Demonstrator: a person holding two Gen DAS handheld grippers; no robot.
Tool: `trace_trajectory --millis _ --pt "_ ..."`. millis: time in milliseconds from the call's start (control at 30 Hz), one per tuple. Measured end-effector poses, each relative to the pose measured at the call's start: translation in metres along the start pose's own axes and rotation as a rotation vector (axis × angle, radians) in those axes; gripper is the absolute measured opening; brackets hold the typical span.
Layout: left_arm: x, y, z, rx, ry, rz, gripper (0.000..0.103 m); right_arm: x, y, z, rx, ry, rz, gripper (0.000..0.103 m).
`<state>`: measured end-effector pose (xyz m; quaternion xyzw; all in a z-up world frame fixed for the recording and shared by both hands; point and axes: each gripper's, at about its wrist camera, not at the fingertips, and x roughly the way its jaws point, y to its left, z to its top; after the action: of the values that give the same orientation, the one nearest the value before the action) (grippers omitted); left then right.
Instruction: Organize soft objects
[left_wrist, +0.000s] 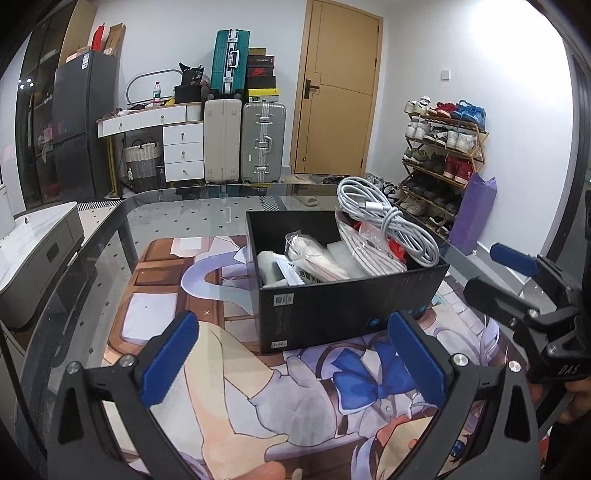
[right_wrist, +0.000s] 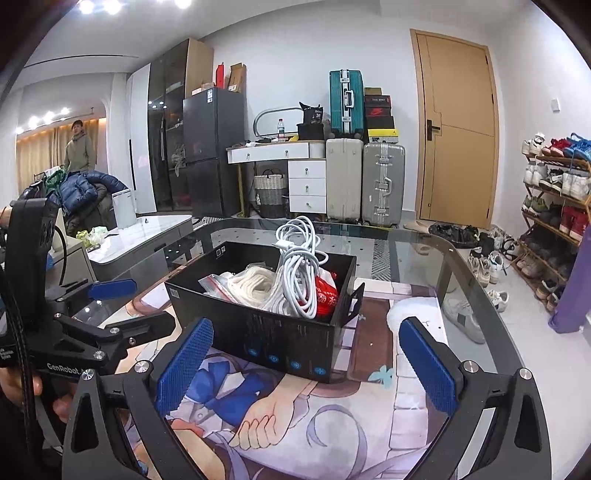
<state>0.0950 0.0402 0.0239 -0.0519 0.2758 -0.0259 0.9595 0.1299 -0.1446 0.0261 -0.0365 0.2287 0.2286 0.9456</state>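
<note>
A black box (left_wrist: 332, 314) stands on the printed mat on a glass table; it also shows in the right wrist view (right_wrist: 280, 343). It holds a coiled white cable (left_wrist: 388, 218) (right_wrist: 299, 266), white cloth in clear bags (left_wrist: 314, 258) (right_wrist: 251, 280), a striped cloth (left_wrist: 365, 254) and a red packet (right_wrist: 327, 291). My left gripper (left_wrist: 295, 362) is open and empty, just in front of the box. My right gripper (right_wrist: 306, 369) is open and empty, in front of the box; it shows at the right of the left wrist view (left_wrist: 517, 280).
The glass table (left_wrist: 92, 266) carries a printed mat (left_wrist: 229, 369). Beyond it stand suitcases (left_wrist: 243, 144), a white desk with drawers (left_wrist: 173, 144), a door (left_wrist: 340, 88) and a shoe rack (left_wrist: 439, 155). A person (right_wrist: 79, 147) stands far left.
</note>
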Motion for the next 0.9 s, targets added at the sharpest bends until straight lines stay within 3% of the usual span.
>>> trace_trajectory --millis 900 --pt "0.003 0.005 0.003 -0.017 -0.023 0.03 0.103 -0.007 0.0 -0.004 0.0 -0.044 -0.023 0.102"
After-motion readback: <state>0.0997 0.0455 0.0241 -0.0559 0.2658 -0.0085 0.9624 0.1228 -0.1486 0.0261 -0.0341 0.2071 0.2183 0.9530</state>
